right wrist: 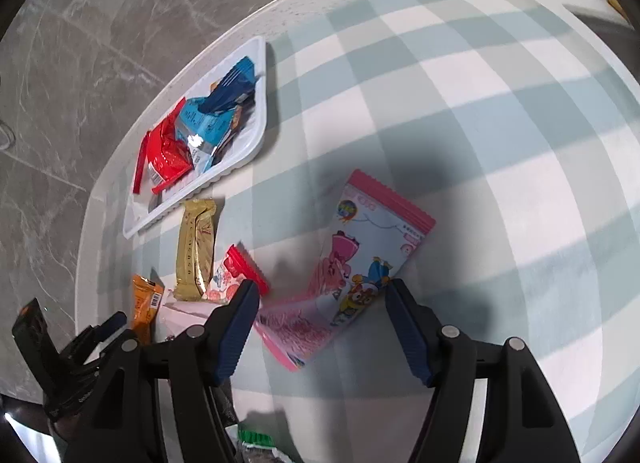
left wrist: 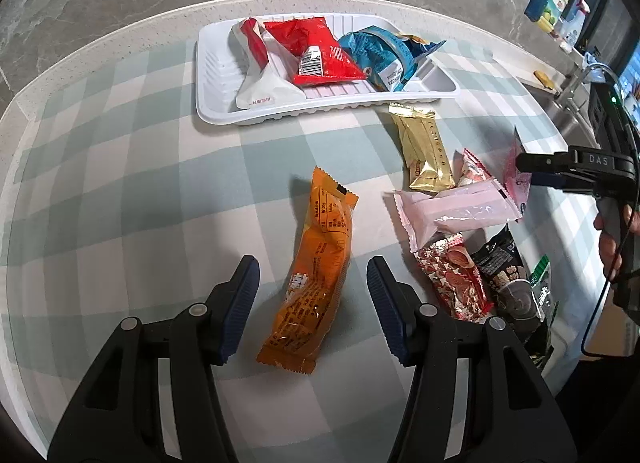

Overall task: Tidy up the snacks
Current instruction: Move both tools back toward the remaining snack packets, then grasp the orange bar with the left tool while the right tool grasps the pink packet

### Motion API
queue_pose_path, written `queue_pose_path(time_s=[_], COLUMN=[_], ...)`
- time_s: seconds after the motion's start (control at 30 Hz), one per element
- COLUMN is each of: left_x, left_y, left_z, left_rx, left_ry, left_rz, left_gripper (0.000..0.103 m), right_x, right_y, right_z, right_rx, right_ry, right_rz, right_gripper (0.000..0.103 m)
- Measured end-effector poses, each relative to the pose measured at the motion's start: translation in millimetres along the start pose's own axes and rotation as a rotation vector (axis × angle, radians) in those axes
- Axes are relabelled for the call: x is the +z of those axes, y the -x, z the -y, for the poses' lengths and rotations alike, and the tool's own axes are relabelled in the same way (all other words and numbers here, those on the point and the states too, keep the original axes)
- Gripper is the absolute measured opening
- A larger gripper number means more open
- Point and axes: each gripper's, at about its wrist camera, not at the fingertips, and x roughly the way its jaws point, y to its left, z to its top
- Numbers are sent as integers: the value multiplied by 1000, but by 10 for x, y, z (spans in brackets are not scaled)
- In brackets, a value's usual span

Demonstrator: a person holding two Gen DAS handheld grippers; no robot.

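Both hand-held grippers spread wide over loose snacks on the checked table.

The left hand-held gripper (left wrist: 312,283) straddles the orange packet (left wrist: 316,275) without touching it. The right hand-held gripper (right wrist: 320,303) brackets the pink cartoon pouch (right wrist: 348,275), seemingly not clamped. The white tray (left wrist: 212,75) at the table's (left wrist: 120,183) far side holds red and blue packets.

One white plastic tray (left wrist: 208,75) holds three snack packs. Eight more snack packs lie on the checked cloth (left wrist: 120,183) ahead of two black grippers.
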Motion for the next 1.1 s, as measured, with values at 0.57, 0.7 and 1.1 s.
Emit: queue_pose_path(time_s=[0.57, 0.7, 1.1], left_x=[51, 83, 109], left_y=[-204, -272, -436], left_z=[70, 107, 265], left_rx=[1, 4, 52], left_ry=[-29, -40, -144], left_rz=[-32, -44, -68], left_gripper=[54, 54, 63], right_x=[-9, -28, -52], right_y=[-164, -175, -163], right_z=[-292, -300, -282], right_rx=[-146, -165, -199], right_ry=[269, 290, 342], right_rz=[-19, -15, -5], right_gripper=[56, 51, 35])
